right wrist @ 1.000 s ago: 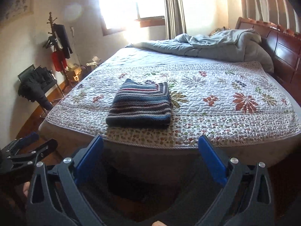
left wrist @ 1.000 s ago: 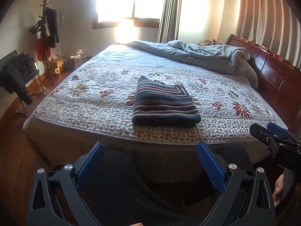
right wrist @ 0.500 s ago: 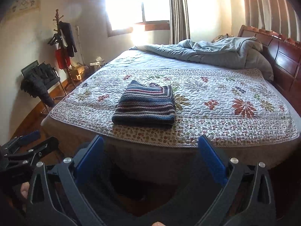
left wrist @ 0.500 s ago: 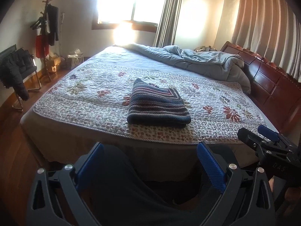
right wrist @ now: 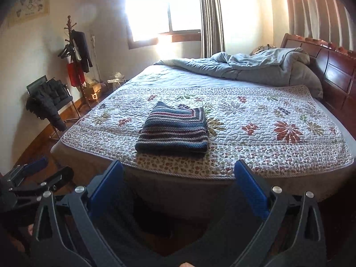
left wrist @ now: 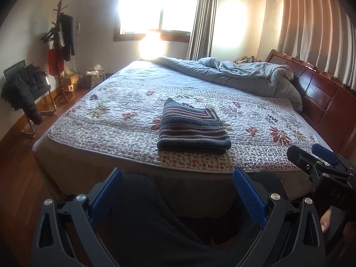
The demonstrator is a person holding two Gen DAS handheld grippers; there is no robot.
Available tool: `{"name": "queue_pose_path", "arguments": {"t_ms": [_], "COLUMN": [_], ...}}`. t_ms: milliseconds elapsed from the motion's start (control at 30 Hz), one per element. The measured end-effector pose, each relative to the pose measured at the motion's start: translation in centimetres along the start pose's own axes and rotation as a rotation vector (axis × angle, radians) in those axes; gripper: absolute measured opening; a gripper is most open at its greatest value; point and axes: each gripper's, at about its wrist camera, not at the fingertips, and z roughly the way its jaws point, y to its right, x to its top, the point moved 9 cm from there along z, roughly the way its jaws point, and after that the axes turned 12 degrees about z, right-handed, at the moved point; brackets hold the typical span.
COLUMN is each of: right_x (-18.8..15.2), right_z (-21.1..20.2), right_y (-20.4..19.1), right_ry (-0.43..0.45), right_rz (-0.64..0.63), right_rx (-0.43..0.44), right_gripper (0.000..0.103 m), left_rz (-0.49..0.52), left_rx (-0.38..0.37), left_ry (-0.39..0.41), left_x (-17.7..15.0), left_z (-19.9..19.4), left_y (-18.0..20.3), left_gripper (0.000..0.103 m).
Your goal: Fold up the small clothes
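- The striped knitted garment (left wrist: pixel 192 129) (right wrist: pixel 174 130) lies folded into a compact rectangle on the floral quilt (left wrist: pixel 115 120) (right wrist: pixel 267 133) of the bed (left wrist: pixel 93 169) (right wrist: pixel 178 191), near the bed's front edge.
- Its thick folded edge faces me; its stripes run left to right, parallel to that edge.
- Its long axis is hard to judge through the fisheye; the package looks close to square.
- A diagonal band of stripes crosses its far right corner.
- My left hand-held gripper (left wrist: pixel 176 189) has its blue-padded fingers wide apart and grips nothing. It is below the bed edge, clear of the garment.
- My right hand-held gripper (right wrist: pixel 178 182) (left wrist: pixel 311 155) is likewise spread wide and empty, in front of the bed.
- In the right wrist view the left hand-held gripper (right wrist: pixel 42 171) appears at lower left.
- A crumpled grey duvet (left wrist: pixel 240 75) (right wrist: pixel 251 66) lies by the wooden headboard (left wrist: pixel 322 93) (right wrist: pixel 333 71), well apart from the garment.
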Motion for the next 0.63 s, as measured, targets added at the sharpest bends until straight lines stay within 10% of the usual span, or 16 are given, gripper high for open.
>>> {"name": "queue_pose_path", "arguments": {"t_ms": [633], "right_x": [0.5], "right_z": [-0.7], "right_y": [0.7], "right_ry": [0.034], "right_rz": [0.010], "right_rx": [0.009], "right_gripper": [0.100], "left_rz": [0.031], "left_rx": [0.034], "left_ry": [0.008], "left_x": [0.0], "left_z": [-1.2], "left_y": [0.6], "left_gripper": [0.099]}}
